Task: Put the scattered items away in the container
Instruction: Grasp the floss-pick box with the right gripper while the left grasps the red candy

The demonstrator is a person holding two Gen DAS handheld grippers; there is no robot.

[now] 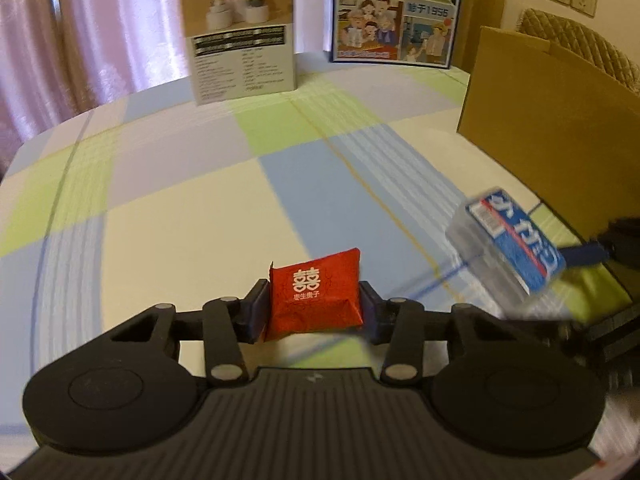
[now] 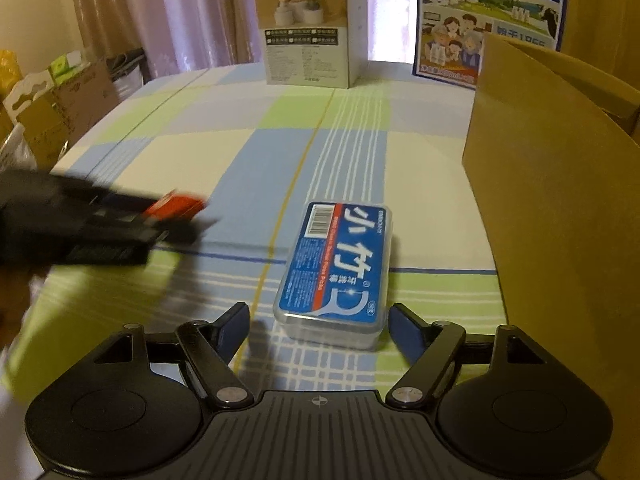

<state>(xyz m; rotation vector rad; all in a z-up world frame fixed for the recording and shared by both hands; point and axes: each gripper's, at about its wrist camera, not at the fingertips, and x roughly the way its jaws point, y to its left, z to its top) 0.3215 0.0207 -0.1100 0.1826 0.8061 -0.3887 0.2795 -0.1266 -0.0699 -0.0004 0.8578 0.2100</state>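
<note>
My left gripper (image 1: 314,306) is shut on a red packet (image 1: 316,294) with white characters and holds it above the checked tablecloth. In the right wrist view the left gripper (image 2: 176,210) shows blurred at the left, with the red packet (image 2: 174,206) in it. My right gripper (image 2: 318,326) is open, its blue pads on either side of the near end of a clear plastic floss-pick box (image 2: 340,266) with a blue label, which lies on the cloth. That box (image 1: 510,240) also shows at the right of the left wrist view. The brown cardboard container (image 2: 560,184) stands just right of it.
A white product box (image 2: 312,28) and a blue illustrated carton (image 2: 488,20) stand at the table's far edge. Cardboard boxes (image 2: 52,112) sit off the table's left side. Pink curtains hang behind. The container wall (image 1: 552,120) also rises at the right of the left wrist view.
</note>
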